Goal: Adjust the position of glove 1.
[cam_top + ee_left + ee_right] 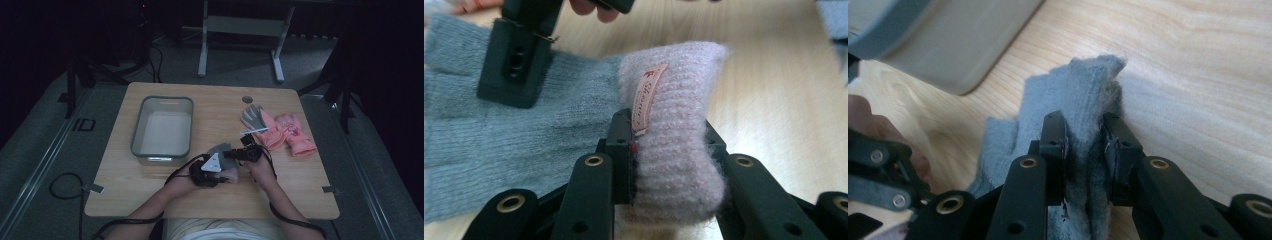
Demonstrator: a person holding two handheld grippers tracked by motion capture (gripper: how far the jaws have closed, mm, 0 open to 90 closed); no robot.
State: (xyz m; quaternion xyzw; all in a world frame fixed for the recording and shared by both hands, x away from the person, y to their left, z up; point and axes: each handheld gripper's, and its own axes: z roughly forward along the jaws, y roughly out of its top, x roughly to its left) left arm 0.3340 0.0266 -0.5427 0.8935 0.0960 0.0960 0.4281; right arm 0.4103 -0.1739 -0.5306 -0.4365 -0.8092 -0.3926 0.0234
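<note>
A grey knit glove with a pale pink cuff lies on the wooden table, near its front middle. My left gripper is shut on the pink cuff, which bears a small pink label. The cuff bulges between its pads. My right gripper is shut on the grey finger end of the glove, bunching the knit upward. In the high view the left gripper and the right gripper sit close together over the glove. The right gripper's black fingertip presses on the grey knit.
An empty grey plastic bin stands left of centre, with its corner just beyond the glove. A pair of pink gloves and a grey-and-white glove lie at the right. A round cable hole sits near the far edge.
</note>
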